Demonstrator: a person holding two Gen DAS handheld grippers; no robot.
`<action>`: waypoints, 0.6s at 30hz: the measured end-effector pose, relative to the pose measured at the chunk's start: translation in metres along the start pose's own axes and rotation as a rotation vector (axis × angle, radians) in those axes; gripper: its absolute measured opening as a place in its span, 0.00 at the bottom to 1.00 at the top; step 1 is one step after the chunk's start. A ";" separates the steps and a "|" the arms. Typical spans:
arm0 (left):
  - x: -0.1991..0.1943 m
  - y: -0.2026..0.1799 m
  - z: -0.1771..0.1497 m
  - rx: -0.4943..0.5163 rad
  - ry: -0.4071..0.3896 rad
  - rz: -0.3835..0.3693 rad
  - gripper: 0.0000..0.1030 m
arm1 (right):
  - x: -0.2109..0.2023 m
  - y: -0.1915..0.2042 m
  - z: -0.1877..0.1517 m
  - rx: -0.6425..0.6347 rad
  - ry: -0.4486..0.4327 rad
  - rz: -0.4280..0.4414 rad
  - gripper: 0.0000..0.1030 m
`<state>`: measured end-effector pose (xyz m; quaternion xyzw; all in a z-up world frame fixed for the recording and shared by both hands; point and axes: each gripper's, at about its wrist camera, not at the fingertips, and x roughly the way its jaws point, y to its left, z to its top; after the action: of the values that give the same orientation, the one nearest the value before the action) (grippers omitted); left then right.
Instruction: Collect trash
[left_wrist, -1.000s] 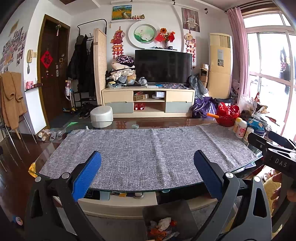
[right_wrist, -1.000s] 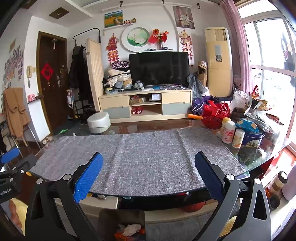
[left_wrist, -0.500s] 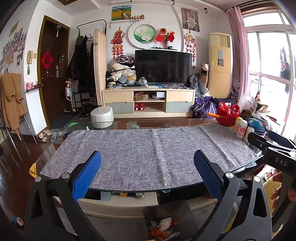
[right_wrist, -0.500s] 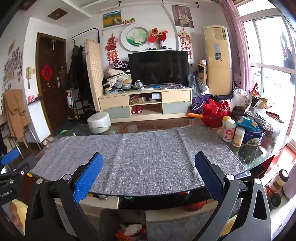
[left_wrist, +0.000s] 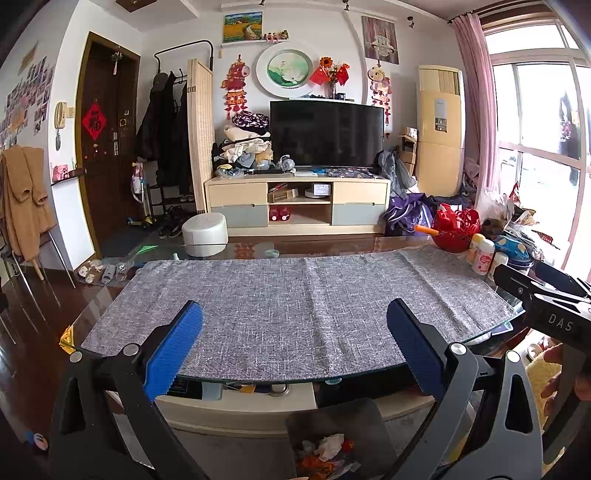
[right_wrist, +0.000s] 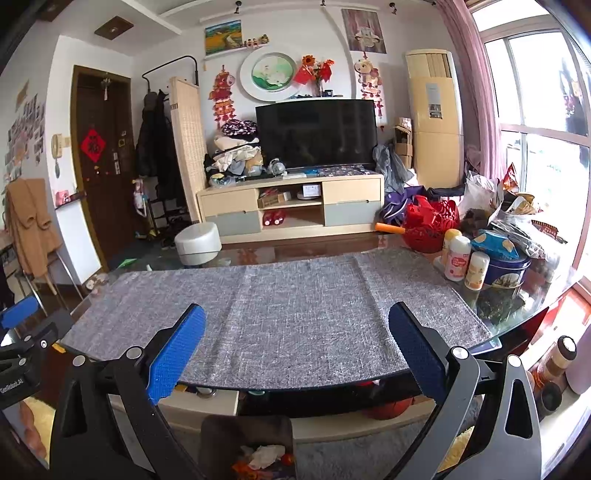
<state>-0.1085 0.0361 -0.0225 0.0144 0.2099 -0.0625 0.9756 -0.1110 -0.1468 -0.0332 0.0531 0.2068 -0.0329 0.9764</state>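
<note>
A dark trash bin stands on the floor below the table's front edge, holding crumpled white paper and red-orange scraps; it also shows in the right wrist view. My left gripper is open and empty, held above the bin before the grey table cloth. My right gripper is open and empty, likewise above the bin. The right gripper's body shows at the right edge of the left wrist view. No trash shows on the cloth.
A glass table edge runs in front. At the table's right end stand white bottles, a blue tin, a red basket and bags. A TV cabinet and white stool stand behind.
Both views shifted only slightly; the grippers stay open and empty above the bin. Nothing was taken hold of or let go.
</note>
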 end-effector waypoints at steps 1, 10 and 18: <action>0.000 0.000 0.000 -0.001 0.000 0.000 0.92 | 0.000 -0.001 0.000 0.000 0.000 0.000 0.97; 0.000 0.000 0.000 0.000 -0.001 0.000 0.92 | -0.001 0.000 0.000 0.003 0.002 0.002 0.97; 0.002 0.001 0.002 0.009 0.009 0.005 0.92 | -0.002 0.000 0.000 0.002 0.000 -0.006 0.97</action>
<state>-0.1059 0.0371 -0.0217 0.0194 0.2139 -0.0609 0.9748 -0.1126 -0.1469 -0.0327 0.0537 0.2069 -0.0359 0.9762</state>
